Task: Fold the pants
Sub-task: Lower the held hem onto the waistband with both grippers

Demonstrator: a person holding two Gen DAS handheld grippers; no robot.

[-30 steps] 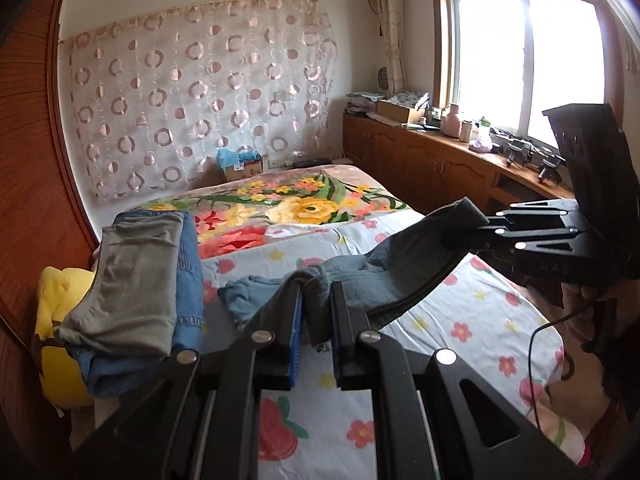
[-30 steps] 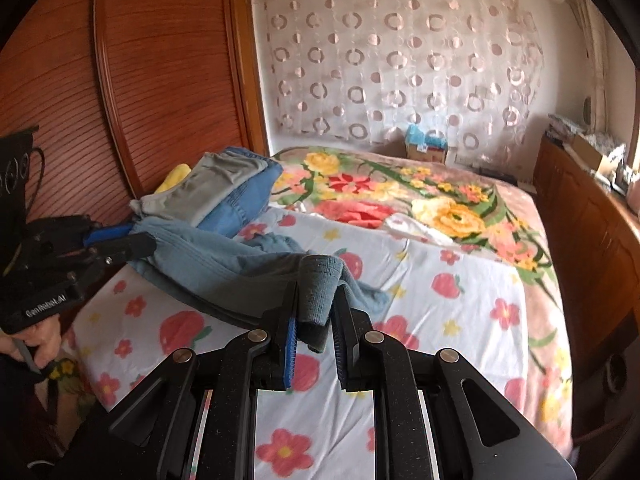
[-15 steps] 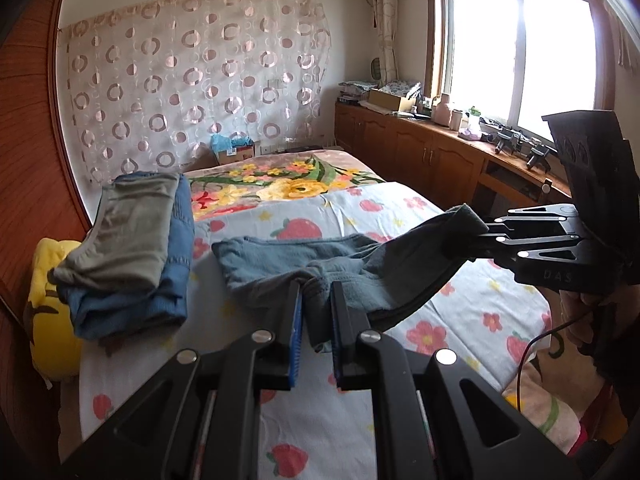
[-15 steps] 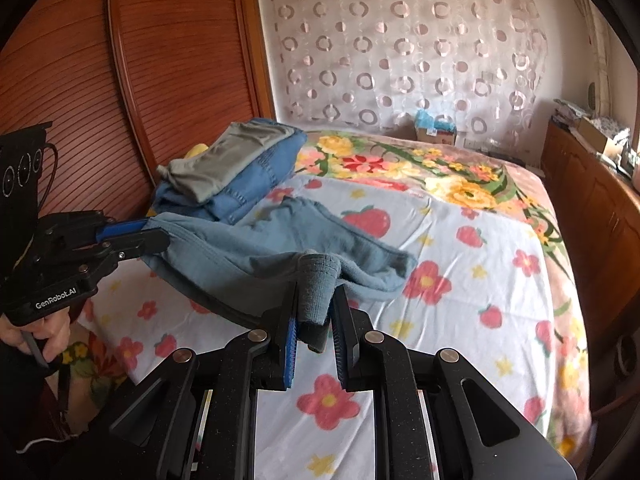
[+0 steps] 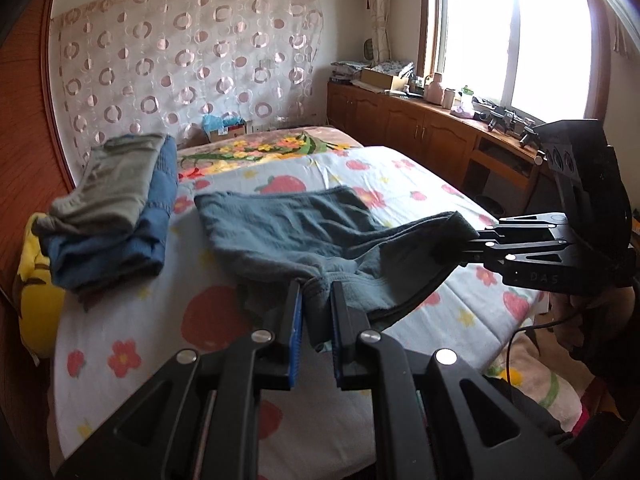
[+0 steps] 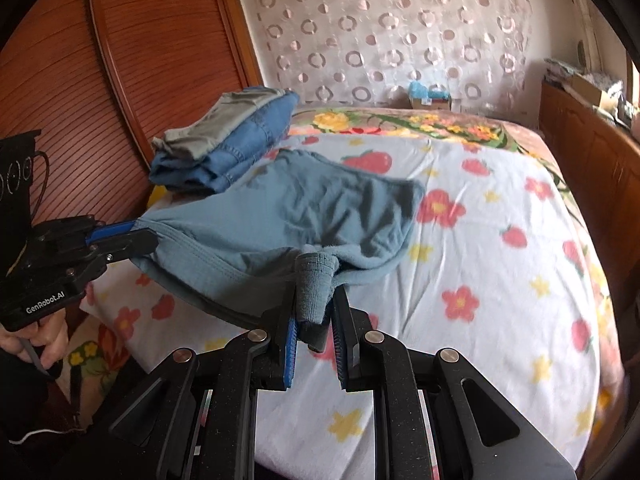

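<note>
Grey-blue pants (image 5: 288,228) lie spread on the floral bedsheet (image 5: 120,336), their far end flat and their near edge lifted. My left gripper (image 5: 314,300) is shut on one corner of the near edge. My right gripper (image 6: 314,304) is shut on the other corner, a rolled bunch of cloth between its pads. The pants also show in the right wrist view (image 6: 320,208). The right gripper shows from the side in the left wrist view (image 5: 476,242), and the left gripper in the right wrist view (image 6: 140,236). The edge hangs taut between them above the sheet.
A stack of folded clothes, grey on blue denim (image 5: 112,204), sits at the bed's left side by the wooden wall (image 6: 120,60); a yellow pillow (image 5: 36,296) lies under it. Wooden cabinets (image 5: 420,136) run along the window side. A box (image 6: 428,96) stands past the bed.
Both grippers have pulled back toward the bed's near edge with the pants. The crumpled pants have been drawn out and now lie flatter on the sheet.
</note>
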